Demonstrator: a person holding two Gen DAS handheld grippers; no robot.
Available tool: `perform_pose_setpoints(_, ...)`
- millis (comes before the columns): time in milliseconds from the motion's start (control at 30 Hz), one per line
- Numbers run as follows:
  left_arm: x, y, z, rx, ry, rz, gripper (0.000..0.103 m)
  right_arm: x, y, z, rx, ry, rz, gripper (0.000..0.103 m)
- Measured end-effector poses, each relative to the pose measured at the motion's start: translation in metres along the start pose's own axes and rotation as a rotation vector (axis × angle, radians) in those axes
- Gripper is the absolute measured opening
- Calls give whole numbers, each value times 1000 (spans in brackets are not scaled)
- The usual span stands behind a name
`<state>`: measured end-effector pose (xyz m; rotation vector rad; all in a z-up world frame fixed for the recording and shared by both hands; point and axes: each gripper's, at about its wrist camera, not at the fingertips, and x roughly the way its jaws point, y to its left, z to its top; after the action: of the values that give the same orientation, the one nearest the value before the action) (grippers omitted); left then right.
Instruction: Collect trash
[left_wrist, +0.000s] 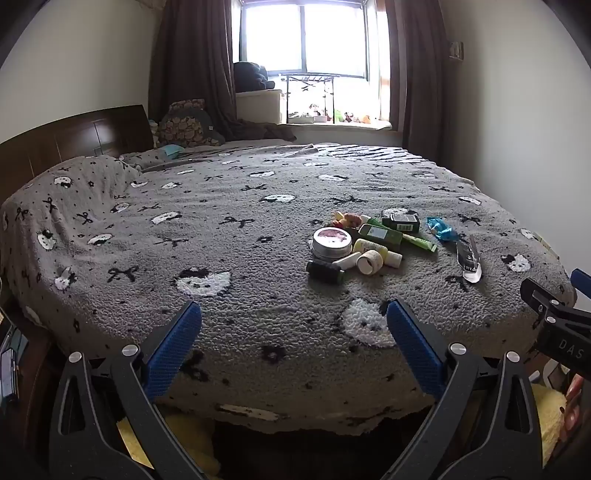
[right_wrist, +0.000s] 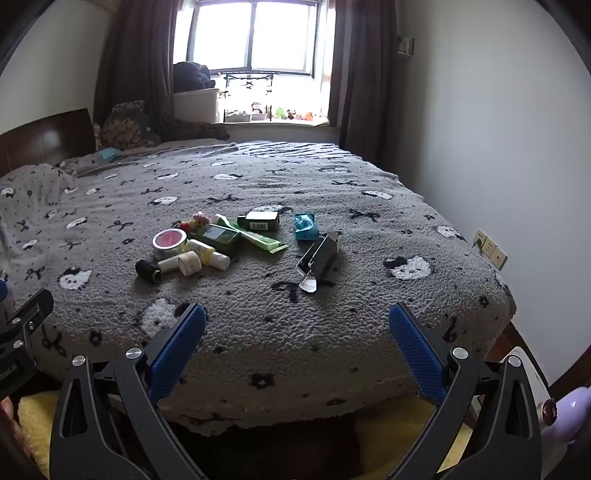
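Observation:
A pile of small items lies on the grey patterned bed (left_wrist: 229, 206): a round tin (left_wrist: 331, 242), a dark green bottle (left_wrist: 380, 234), a green tube (left_wrist: 419, 242), a dark box (left_wrist: 402, 222), small cream bottles (left_wrist: 369, 258) and a black spool (left_wrist: 325, 271). To their right lie a crumpled blue wrapper (left_wrist: 441, 229) (right_wrist: 304, 226) and an open black carton (left_wrist: 469, 258) (right_wrist: 319, 258). My left gripper (left_wrist: 293, 325) is open and empty over the bed's near edge. My right gripper (right_wrist: 297, 326) is open and empty, short of the carton.
A wooden headboard (left_wrist: 74, 136) and pillows are at the far left. A window sill (left_wrist: 332, 122) with small toys is at the back. A wall with sockets (right_wrist: 491, 249) runs along the right. Yellow fabric (right_wrist: 388, 424) lies below the bed's edge.

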<state>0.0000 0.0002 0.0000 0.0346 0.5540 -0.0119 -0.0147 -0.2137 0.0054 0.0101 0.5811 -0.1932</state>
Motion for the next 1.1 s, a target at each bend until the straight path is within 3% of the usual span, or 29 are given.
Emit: perform_pose_setpoints(1100,0,0,0,2,-4,2,95,-2,1,1,1,2,6,100)
